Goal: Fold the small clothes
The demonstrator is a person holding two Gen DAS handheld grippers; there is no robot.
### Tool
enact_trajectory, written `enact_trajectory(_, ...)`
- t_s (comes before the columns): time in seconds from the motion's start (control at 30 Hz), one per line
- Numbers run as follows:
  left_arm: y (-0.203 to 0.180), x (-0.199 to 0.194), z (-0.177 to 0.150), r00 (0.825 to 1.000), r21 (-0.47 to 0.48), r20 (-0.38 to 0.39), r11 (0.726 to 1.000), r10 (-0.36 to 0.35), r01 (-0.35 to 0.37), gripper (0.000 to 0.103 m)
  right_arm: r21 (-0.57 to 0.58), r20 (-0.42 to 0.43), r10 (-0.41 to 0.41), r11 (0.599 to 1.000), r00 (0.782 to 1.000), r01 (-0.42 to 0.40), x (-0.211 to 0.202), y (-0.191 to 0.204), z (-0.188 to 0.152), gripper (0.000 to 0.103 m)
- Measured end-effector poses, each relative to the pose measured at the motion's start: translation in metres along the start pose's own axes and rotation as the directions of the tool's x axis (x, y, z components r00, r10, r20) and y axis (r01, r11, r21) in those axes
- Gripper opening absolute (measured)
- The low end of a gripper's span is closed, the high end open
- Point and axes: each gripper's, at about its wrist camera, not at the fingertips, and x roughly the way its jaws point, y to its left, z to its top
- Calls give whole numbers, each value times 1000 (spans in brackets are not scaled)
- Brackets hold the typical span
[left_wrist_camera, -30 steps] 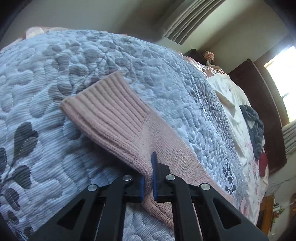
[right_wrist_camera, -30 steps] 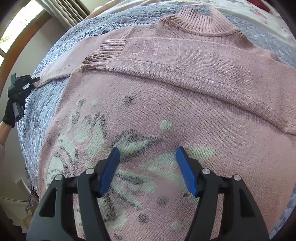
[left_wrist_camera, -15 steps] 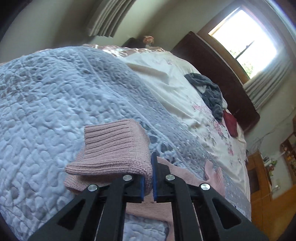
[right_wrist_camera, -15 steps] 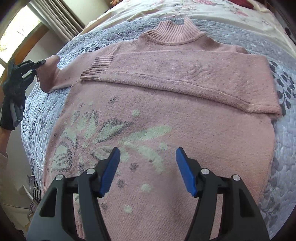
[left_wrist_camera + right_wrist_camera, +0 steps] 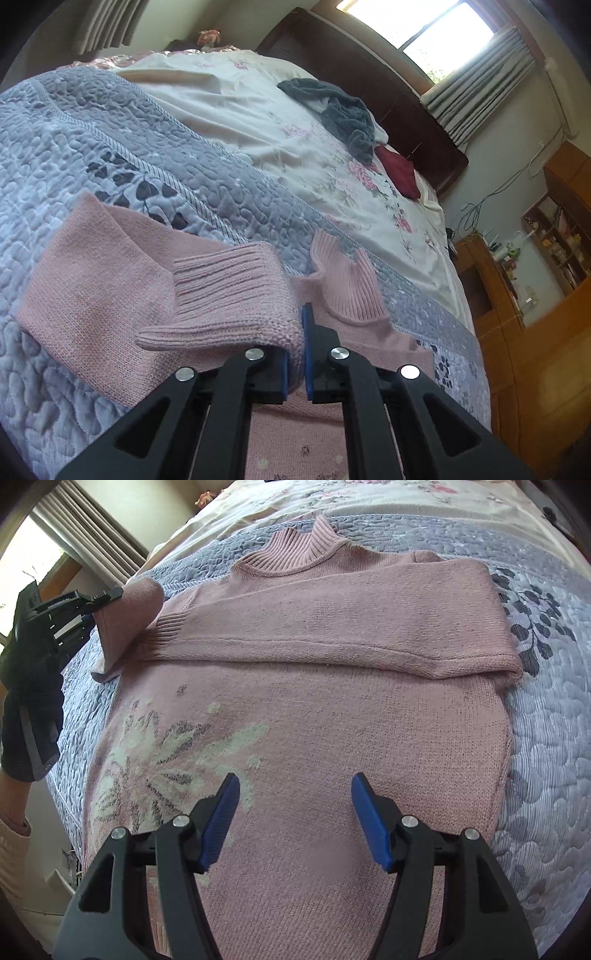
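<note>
Mid sleeve-fold: my left tool (image 5: pixel 294 354) pinches sweater (image 5: pixel 314 709) cuff (image 5: pixel 229 295), frame centre; right tool (image 5: pixel 295 819) gapes empty. Next: lay cuff across chest.

- One pink sweater (image 5: pixel 332 709), with two sleeves.
- Two grippers: left gripper (image 5: pixel 294 354) and right gripper (image 5: pixel 295 819).
- One quilt (image 5: pixel 546 738).
- One grey garment (image 5: pixel 343 110) and one dark red item (image 5: pixel 399 171), possibly clothing.
</note>
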Motion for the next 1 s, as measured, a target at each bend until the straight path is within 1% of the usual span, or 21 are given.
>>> enact_trajectory(0.17,-16,21,-19,999,20,-43,1000,-4,5,6,20,10,3,1000,1000,-3,0,-10,5,63)
enact_trajectory(0.27,-17,39,-30,996,19,-90,1000,16,-15,6,28,12,4,1000,1000,-4,1,-12,6,63)
enact_trajectory(0.33,-13,53,-39,990,13,-135,999,46,-45,6,31,9,3,1000,1000,-4,2,-13,7,63)
enact_trajectory(0.43,-2,69,-54,978,-7,-205,999,49,-52,7,36,0,0,999,1000,0,3,-13,6,63)
enact_trajectory(0.5,4,71,-62,972,-14,-231,999,37,-41,8,41,-10,-1,999,1000,2,5,-13,7,63)
enact_trajectory(0.6,6,61,-71,972,26,-231,999,39,-34,9,43,-32,-12,999,999,14,13,-15,10,63)
enact_trajectory(0.7,9,40,-75,968,40,-249,999,25,-16,12,51,-54,-21,998,998,24,19,-18,10,63)
enact_trajectory(0.77,12,20,-74,967,52,-253,999,14,-1,17,59,-59,-27,998,998,31,18,-17,10,63)
enact_trajectory(0.8,14,7,-73,968,72,-249,997,27,-10,23,58,-63,-36,998,997,40,17,-16,11,63)
enact_trajectory(0.87,22,-19,-66,974,135,-217,990,73,-44,27,48,-70,-60,997,996,63,15,-12,12,63)
enact_trajectory(0.93,31,-42,-53,978,203,-151,972,147,-114,28,41,-74,-75,996,994,78,13,-6,14,63)
enact_trajectory(1.0,43,-56,-33,972,234,-84,952,220,-196,29,34,-67,-75,996,995,77,11,3,20,63)
